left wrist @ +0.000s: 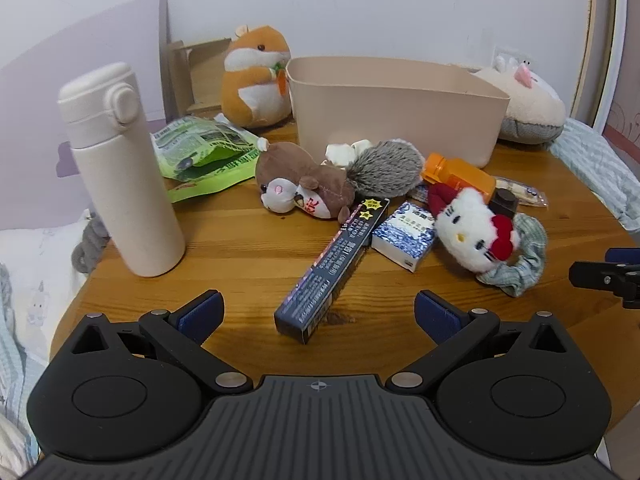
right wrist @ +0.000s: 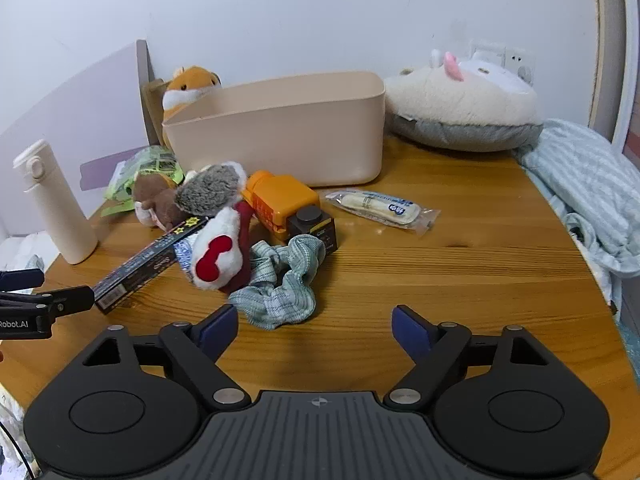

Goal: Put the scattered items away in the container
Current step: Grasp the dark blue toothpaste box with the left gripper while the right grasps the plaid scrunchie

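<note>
A beige plastic container (left wrist: 394, 114) (right wrist: 280, 136) stands at the back of the round wooden table (left wrist: 248, 256). In front of it lie a brown squirrel plush (left wrist: 320, 188), a long dark box (left wrist: 332, 268), a small blue-white box (left wrist: 404, 234), a Hello Kitty plush (left wrist: 472, 232) (right wrist: 218, 256), a green scrunchie (right wrist: 284, 280), an orange bottle (right wrist: 280, 200), a small dark jar (right wrist: 312, 224) and a wrapped snack (right wrist: 384, 208). My left gripper (left wrist: 318, 312) is open and empty, just before the long box. My right gripper (right wrist: 316, 326) is open and empty, near the scrunchie.
A tall cream flask (left wrist: 120, 168) stands at the left. A green packet (left wrist: 200, 156) lies beside it. An orange hamster plush (left wrist: 256, 76) and a large cream plush (right wrist: 460, 108) flank the container. Bedding (right wrist: 588, 188) lies past the table's right edge.
</note>
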`<state>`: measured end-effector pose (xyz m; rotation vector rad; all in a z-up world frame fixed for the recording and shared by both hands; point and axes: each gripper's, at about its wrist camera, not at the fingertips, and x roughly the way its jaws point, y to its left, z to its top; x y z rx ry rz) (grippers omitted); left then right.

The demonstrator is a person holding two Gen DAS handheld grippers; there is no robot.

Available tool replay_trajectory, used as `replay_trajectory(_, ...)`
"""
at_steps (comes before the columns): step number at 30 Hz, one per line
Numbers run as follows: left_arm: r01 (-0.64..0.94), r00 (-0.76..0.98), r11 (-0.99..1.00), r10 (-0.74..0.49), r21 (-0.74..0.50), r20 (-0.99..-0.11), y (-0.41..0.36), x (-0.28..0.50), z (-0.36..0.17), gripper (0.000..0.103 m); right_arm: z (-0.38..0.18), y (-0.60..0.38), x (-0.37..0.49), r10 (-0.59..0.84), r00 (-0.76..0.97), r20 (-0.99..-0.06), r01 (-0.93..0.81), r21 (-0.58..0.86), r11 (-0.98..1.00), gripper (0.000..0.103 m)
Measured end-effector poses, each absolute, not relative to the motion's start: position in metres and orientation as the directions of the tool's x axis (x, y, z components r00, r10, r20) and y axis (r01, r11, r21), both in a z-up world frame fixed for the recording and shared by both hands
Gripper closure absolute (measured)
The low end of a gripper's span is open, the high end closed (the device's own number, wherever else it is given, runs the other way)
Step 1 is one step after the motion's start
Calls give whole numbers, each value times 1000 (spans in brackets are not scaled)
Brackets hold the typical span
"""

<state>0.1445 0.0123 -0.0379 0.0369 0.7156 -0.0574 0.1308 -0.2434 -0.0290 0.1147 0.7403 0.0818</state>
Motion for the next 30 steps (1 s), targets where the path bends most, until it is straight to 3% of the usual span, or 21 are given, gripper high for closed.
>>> replay_trajectory(7,75,730,997,-40,22,-683,16,174,-53,1,-44,-243,163,119,708,-696,-28,140,990,26)
replay_trajectory(12,85,706,996,-36,35,-707,16,195,-63,21,-52,-240,181,107,688,-718,-36,114,993,28)
replay_trajectory(14,96,697,995,-39,40,-716,14,201,-68,24,-55,-240,188,112,679,-726,-42,114,993,29)
replay_trajectory(22,119,688,992,-55,38,-724,12,219,-77,24,-65,-234,207,115,653,-749,-68,92,993,37)
replay_trajectory(30,158,678,987,-99,13,-729,11,227,-77,52,-69,-233,216,128,636,-761,-87,94,992,53)
